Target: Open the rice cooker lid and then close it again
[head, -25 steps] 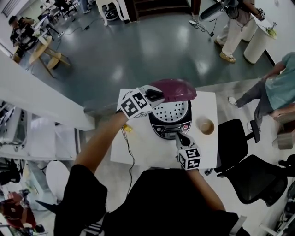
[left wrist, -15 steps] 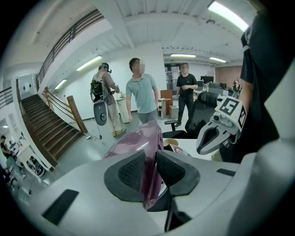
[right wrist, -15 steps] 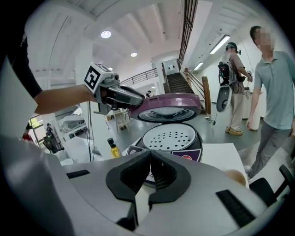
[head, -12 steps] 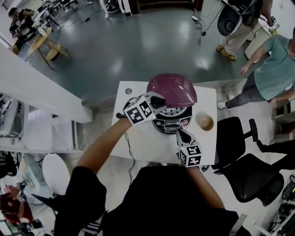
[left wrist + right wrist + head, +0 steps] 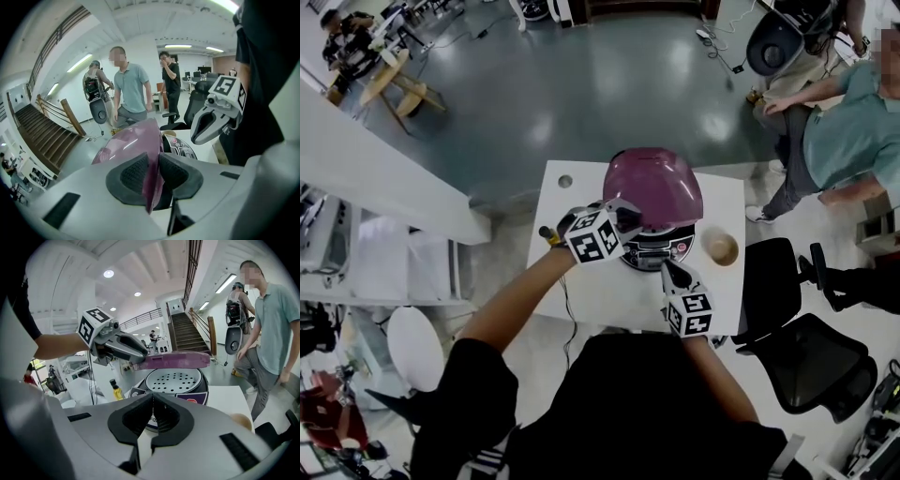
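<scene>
While left tongs [image 5: 152, 174] pinch lid [image 5: 123, 146], cooker [image 5: 174, 380] gapes.

The lid [image 5: 126, 143] in my left hand-held gripper [image 5: 153, 174] is glossy purple plastic, smooth enough to catch the lights. The pads [image 5: 135, 174] on it look matt black and finely textured, set in smooth grey plastic. The inner plate [image 5: 174, 380] looks like pale perforated metal. The tabletop [image 5: 581, 291] is matt white, and the floor [image 5: 581, 84] shines.

I'm looking at a big open office hall: a wooden staircase [image 5: 47, 136], black office chairs [image 5: 820, 361], a shiny grey floor [image 5: 609, 84].
</scene>
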A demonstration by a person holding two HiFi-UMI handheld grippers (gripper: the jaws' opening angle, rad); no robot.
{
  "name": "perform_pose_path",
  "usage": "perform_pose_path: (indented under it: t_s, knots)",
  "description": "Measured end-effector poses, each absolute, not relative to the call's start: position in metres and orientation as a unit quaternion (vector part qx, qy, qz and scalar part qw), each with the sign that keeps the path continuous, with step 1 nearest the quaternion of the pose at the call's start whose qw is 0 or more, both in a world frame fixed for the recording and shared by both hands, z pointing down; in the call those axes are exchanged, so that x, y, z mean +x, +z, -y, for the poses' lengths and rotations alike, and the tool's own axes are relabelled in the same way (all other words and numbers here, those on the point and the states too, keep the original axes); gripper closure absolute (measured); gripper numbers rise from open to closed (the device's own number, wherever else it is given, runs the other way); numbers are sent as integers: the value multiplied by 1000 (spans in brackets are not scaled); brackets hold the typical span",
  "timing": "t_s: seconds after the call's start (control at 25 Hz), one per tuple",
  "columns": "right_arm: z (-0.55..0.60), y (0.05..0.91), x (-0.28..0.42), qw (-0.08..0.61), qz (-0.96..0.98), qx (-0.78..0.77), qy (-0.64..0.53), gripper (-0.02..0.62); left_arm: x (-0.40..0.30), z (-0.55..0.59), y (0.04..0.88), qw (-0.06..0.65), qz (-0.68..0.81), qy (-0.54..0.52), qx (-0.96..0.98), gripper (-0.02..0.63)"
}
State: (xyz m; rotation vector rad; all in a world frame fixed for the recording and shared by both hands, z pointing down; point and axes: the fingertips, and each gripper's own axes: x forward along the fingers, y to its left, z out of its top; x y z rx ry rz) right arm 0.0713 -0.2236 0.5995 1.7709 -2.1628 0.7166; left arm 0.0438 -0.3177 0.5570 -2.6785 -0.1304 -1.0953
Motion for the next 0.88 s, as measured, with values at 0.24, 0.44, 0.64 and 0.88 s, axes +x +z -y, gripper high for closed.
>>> perform_pose_path:
  t_s: [0.24,0.44,0.64,0.88]
  knots:
    - [226,604,71,129,745,605,251,594,41,311,571,100,48,-369,-923,526]
    - [228,606,74,129,742,606,255,595,41,304,581,119,63,-384,-913,528]
    - [230,609,75,132,740,607,258,595,39,301,590,116,71,-393,-909,528]
    - [234,618,73,131,742,600,268,595,39,296,604,105,77,-402,-906,529]
